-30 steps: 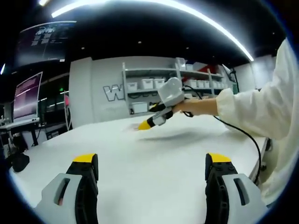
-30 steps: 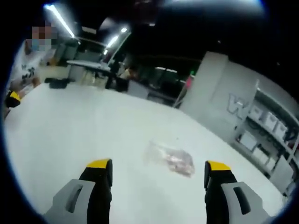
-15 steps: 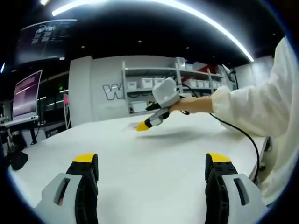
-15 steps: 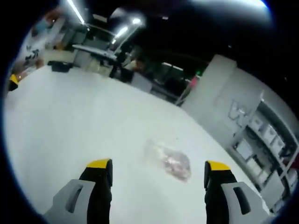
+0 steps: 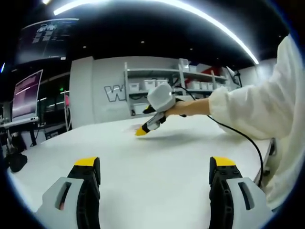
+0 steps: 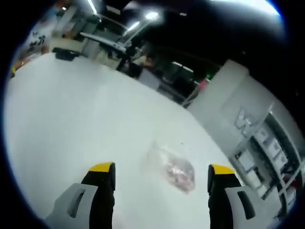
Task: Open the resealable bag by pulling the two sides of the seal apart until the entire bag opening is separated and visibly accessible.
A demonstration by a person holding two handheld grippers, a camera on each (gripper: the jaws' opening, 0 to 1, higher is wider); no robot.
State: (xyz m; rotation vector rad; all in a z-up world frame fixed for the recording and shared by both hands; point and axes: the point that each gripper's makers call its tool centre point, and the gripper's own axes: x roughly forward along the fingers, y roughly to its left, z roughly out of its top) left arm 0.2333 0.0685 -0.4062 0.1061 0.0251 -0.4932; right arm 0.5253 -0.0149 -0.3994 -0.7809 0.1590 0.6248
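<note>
Right gripper [image 5: 140, 130] reached farther over table [image 5: 157, 162], bag [image 6: 172, 168] nearer (jaws wide), left gripper [image 5: 155, 164] wide

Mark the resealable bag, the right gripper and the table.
resealable bag [image 6: 171, 168]: right gripper view, pinkish contents at its middle.
right gripper [image 5: 139, 131]: left gripper view, yellow jaw tips.
table [image 5: 157, 162]: left gripper view, bare white top.

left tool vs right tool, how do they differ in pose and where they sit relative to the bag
The right tool points down at the bag, which lies on the white table just ahead between its jaws. The left tool is held low and level over bare table, far from the bag. In the left gripper view, the right tool tilts down above the table. Both have yellow-tipped jaws, spread open and holding nothing.
</note>
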